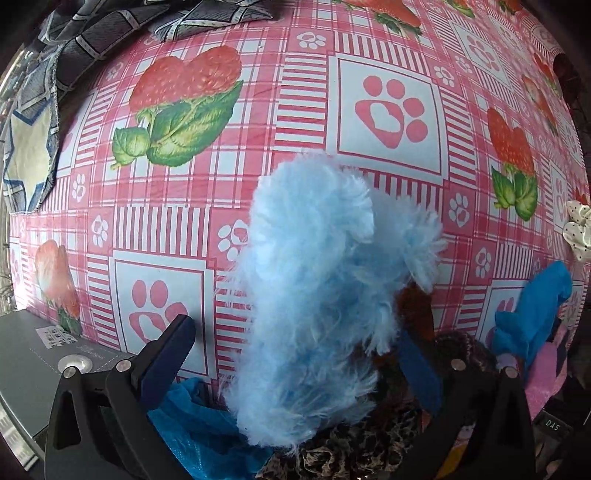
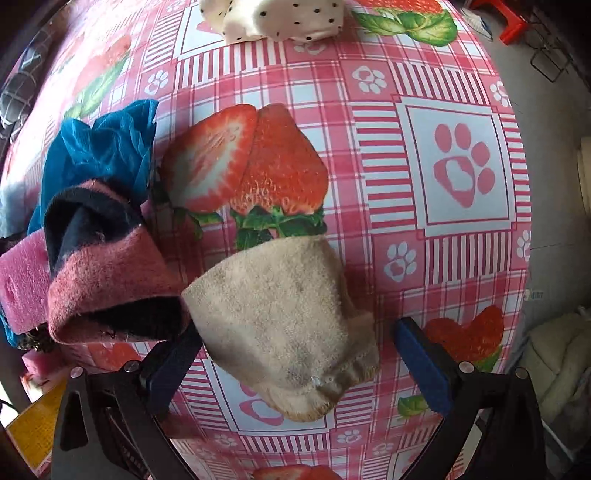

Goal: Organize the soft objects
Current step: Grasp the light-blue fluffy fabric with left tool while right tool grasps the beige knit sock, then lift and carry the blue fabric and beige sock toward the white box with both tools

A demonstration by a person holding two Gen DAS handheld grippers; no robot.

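In the left wrist view a fluffy light blue piece (image 1: pixel 314 295) lies between my left gripper's fingers; the left gripper (image 1: pixel 295 354) stands open around it, jaws wide apart. Beneath it lie a blue mesh cloth (image 1: pixel 195 424) and a leopard-print fabric (image 1: pixel 354 450). In the right wrist view a beige sock (image 2: pixel 284 317) lies on the tablecloth between the fingers of my open right gripper (image 2: pixel 295 354), which does not clamp it. A pink and navy sock (image 2: pixel 107 269) lies at its left, next to a teal cloth (image 2: pixel 99 151) and a pink sponge (image 2: pixel 18 280).
The table carries a pink checked cloth with strawberries and paw prints (image 1: pixel 388 107). A grey patterned fabric (image 1: pixel 55 55) lies far left, a white dotted cloth (image 2: pixel 277 18) at the far edge, a teal cloth (image 1: pixel 532 310) at right. A grey box (image 1: pixel 33 369) sits lower left.
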